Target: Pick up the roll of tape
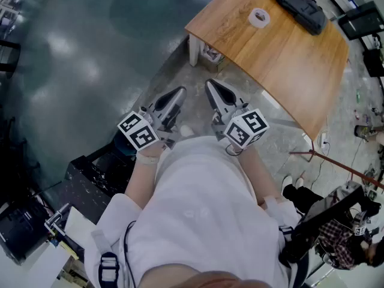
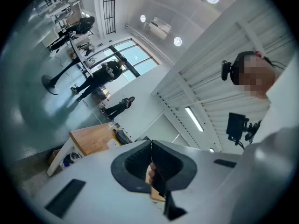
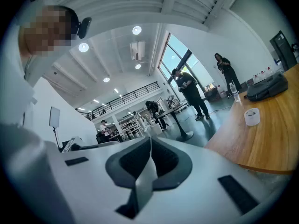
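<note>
In the head view, the left tongs [image 1: 179, 93] and right tongs [image 1: 212, 86] hung side by side over the floor, well short of the wooden surface [image 1: 282, 65]. The roll of tape [image 1: 259, 18] sat there near a black bag [image 1: 300, 5], untouched. Left gripper view: tongs clenched, nothing in them. Right gripper view: same deal, clamped on nothing, with the tape off to the right on the wood.

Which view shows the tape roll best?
Head view: the roll of tape lies flat on the wooden table, its ring seen from above, unobstructed. Right gripper view shows it small, side-on. Left gripper view shows only the far table; the roll isn't clear.
</note>
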### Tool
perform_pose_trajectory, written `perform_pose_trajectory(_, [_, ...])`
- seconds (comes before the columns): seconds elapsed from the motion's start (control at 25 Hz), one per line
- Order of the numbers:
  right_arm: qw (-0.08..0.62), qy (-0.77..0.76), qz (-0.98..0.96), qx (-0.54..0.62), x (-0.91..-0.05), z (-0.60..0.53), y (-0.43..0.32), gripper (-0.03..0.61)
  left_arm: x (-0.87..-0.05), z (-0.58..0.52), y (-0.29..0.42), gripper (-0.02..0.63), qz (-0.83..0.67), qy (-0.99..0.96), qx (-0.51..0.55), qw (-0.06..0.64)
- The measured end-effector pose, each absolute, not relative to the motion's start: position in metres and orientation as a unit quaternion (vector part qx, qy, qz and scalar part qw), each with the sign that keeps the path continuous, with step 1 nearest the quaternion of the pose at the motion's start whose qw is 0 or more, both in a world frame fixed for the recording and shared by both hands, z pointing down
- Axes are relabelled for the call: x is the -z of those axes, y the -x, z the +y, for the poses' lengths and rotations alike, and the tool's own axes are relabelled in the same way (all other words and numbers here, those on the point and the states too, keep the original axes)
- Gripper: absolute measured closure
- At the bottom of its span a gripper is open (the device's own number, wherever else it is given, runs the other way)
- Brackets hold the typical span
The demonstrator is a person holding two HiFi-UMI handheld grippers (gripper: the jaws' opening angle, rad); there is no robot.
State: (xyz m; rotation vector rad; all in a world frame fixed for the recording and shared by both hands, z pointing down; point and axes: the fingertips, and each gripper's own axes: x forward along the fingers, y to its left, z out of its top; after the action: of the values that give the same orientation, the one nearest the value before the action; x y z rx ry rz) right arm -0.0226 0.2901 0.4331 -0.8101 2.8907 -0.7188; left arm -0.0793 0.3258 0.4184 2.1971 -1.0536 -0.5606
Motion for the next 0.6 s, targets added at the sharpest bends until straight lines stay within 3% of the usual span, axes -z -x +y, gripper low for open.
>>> perform_pose_trajectory(0.6, [0.036, 0.244, 0.934, 0.258, -0.448, 0.164, 0.027, 0.552, -0.433, 0.208, 0.07, 0.606, -0.415, -0.829, 0.186, 0.326])
